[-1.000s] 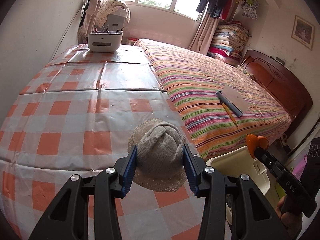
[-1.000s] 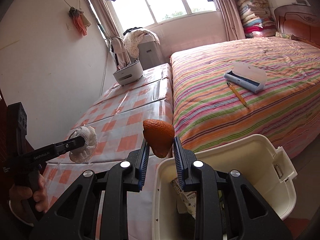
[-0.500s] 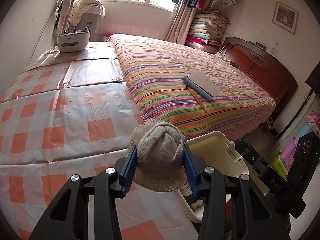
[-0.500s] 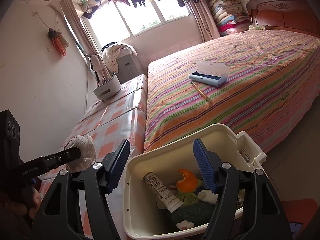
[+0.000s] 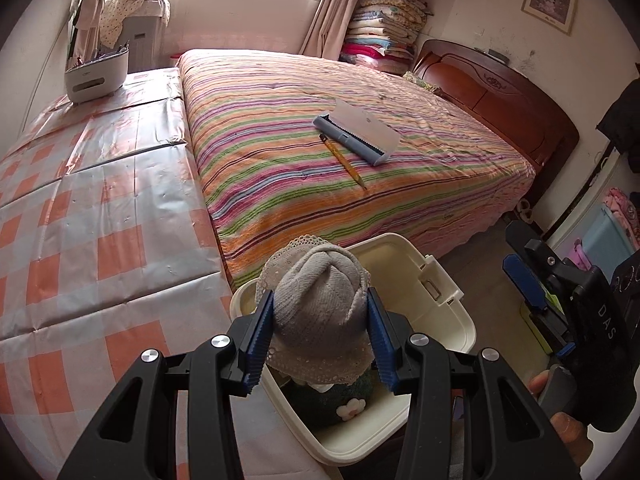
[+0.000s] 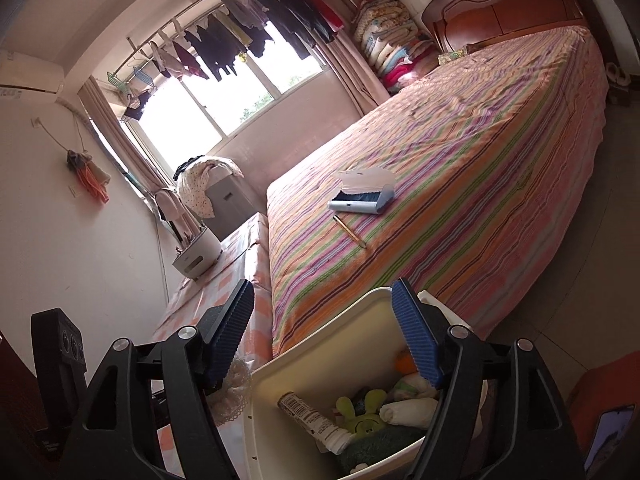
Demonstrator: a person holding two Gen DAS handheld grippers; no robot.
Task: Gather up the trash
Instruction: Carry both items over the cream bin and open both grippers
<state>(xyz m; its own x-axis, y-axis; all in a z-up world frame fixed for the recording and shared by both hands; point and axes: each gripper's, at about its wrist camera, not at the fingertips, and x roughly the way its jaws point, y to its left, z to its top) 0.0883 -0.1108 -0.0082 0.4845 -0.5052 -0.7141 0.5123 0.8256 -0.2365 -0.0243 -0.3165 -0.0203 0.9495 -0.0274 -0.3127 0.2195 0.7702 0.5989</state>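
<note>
My left gripper point(image 5: 320, 338) is shut on a rolled grey-white lace-trimmed cloth point(image 5: 318, 320) and holds it over the near corner of the cream bin point(image 5: 448, 292). The lace edge of the cloth also shows in the right wrist view point(image 6: 234, 396). My right gripper point(image 6: 324, 336) is open and empty above the bin point(image 6: 272, 384); it shows at the right of the left wrist view point(image 5: 532, 292). In the bin lie an orange peel point(image 6: 404, 362), a labelled tube point(image 6: 312, 420), a green plush toy point(image 6: 360, 412) and white wads point(image 6: 408, 410).
The checked orange-and-white table point(image 5: 100, 208) lies to the left with a white appliance point(image 5: 96, 74) at its far end. The striped bed point(image 5: 328, 152) holds a lint brush point(image 5: 360, 132) and a pencil point(image 5: 344, 160). The wooden headboard point(image 5: 500, 100) is at the right.
My right gripper opened and dropped the orange peel into the bin, then tilted. My left gripper carried the cloth from over the table to over the bin.
</note>
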